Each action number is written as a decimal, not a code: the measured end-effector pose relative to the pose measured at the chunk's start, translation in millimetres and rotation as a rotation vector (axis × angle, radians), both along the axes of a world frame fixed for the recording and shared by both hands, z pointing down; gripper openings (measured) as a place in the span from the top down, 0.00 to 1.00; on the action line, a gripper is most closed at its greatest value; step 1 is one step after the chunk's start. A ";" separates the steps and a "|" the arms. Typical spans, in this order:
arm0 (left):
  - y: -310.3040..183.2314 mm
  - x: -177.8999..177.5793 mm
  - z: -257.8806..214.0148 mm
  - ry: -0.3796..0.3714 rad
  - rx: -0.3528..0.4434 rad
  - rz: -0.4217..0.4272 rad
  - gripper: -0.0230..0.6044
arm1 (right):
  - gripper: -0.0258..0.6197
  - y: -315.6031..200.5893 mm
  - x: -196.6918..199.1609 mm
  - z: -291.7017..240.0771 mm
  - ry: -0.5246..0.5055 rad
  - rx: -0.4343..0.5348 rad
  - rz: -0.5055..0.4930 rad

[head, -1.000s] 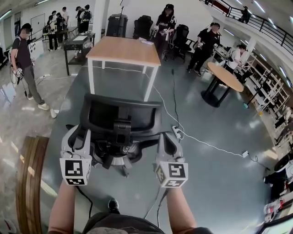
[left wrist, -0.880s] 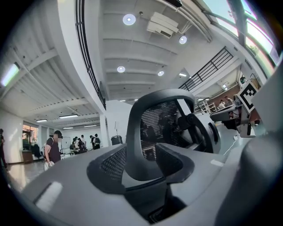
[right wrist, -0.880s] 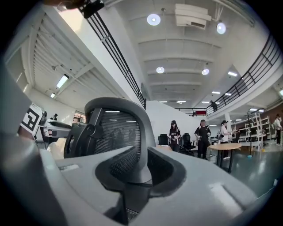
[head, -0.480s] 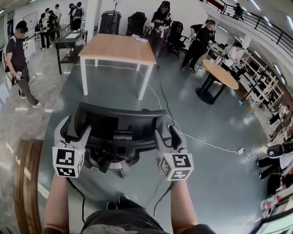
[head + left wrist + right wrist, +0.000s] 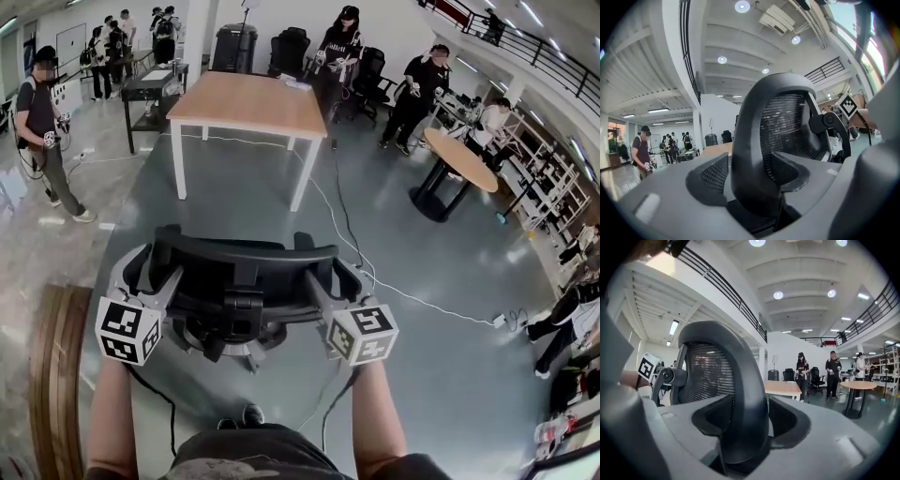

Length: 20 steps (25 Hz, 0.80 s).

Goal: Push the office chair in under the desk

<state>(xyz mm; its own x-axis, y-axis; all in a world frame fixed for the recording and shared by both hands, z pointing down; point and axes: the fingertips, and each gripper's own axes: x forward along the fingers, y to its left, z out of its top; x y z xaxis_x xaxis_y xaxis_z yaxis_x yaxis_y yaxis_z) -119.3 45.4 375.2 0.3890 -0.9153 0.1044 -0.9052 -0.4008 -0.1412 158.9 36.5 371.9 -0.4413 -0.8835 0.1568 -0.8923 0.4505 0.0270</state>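
**Office chair [image 5: 239, 281], claws set on its backrest, not yet at the surface [image 5: 248, 101].**

The chair stands on the grey floor just ahead of the person, backrest toward them. It is well apart from the wood-topped, white-legged surface farther up the room, and a white cable [image 5: 375, 272] trails beside the stretch between. The left claw [image 5: 148, 274] and right claw [image 5: 333, 279] each straddle one side of the backrest rim [image 5: 750, 140]. The left jaws have just spread wide and eased in a little, and the right jaws have just been opening. Neither pair looks clamped, and the rim sits between released pads. Judged progress: the claws are in place, but the grip or brace, the whole push across the floor and tucking the seat under the top all remain.
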 end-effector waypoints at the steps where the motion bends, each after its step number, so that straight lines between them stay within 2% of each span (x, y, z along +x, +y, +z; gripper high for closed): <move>1: 0.6 0.1 0.7 0.005 0.000 0.005 0.47 | 0.61 0.4 -0.6 0.7 -0.009 0.001 -0.006; 6: -2.0 3.3 -4.6 0.012 0.022 -0.014 0.50 | 0.62 -1.6 1.9 -4.3 -0.024 0.012 -0.012; 20: -7.0 4.1 0.1 0.009 -0.015 -0.008 0.50 | 0.62 -9.3 1.1 -1.5 -0.018 0.015 -0.040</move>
<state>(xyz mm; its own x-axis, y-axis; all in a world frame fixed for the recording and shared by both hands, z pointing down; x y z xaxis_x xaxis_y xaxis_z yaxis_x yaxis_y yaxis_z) -115.2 38.4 375.3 0.3823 -0.9169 0.1143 -0.9097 -0.3952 -0.1273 160.0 27.2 370.5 -0.4790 -0.8674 0.1353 -0.8741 0.4855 0.0181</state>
